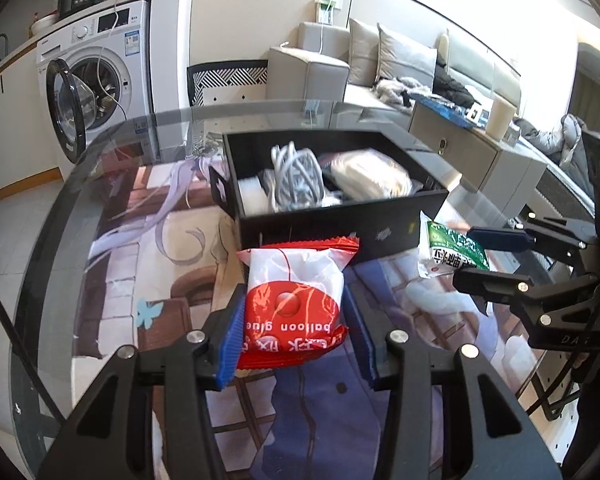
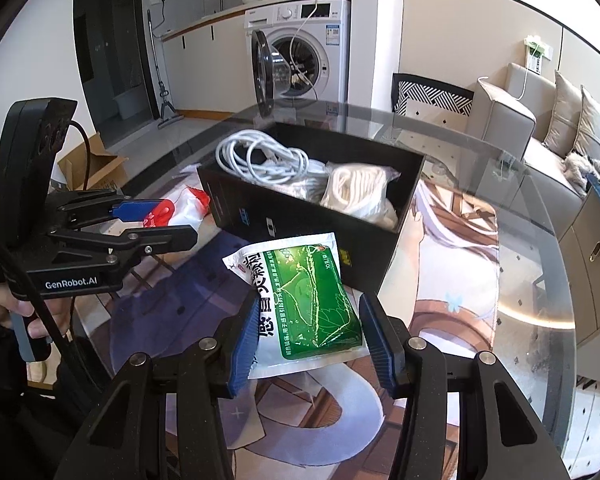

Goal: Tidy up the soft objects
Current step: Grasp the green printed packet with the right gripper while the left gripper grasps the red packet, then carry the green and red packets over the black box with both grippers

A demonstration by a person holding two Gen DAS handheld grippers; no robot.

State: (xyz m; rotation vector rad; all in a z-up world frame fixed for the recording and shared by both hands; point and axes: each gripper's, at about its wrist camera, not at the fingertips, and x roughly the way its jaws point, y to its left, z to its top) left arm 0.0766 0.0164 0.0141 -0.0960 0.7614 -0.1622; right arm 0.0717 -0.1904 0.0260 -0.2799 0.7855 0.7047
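My left gripper (image 1: 296, 336) is shut on a red and white balloon glue packet (image 1: 296, 292), held above the table just in front of the black box (image 1: 340, 228). My right gripper (image 2: 308, 336) is shut on a green and white sachet (image 2: 304, 296), also lifted near the box's (image 2: 236, 212) front wall. Inside the box lie a coiled white cable (image 2: 260, 160) and a bagged white rope (image 2: 360, 192). Each gripper shows in the other's view: the right gripper (image 1: 472, 254) with its sachet (image 1: 448, 248), the left gripper (image 2: 156, 220) with its packet (image 2: 180, 210).
The round glass table (image 2: 540, 280) carries a printed mat (image 1: 148, 264) under the box. A washing machine (image 1: 96, 76) with its door open stands behind, a sofa (image 1: 380, 68) and low cabinet (image 1: 480, 148) to the right. A hand (image 2: 16, 308) holds the left gripper's handle.
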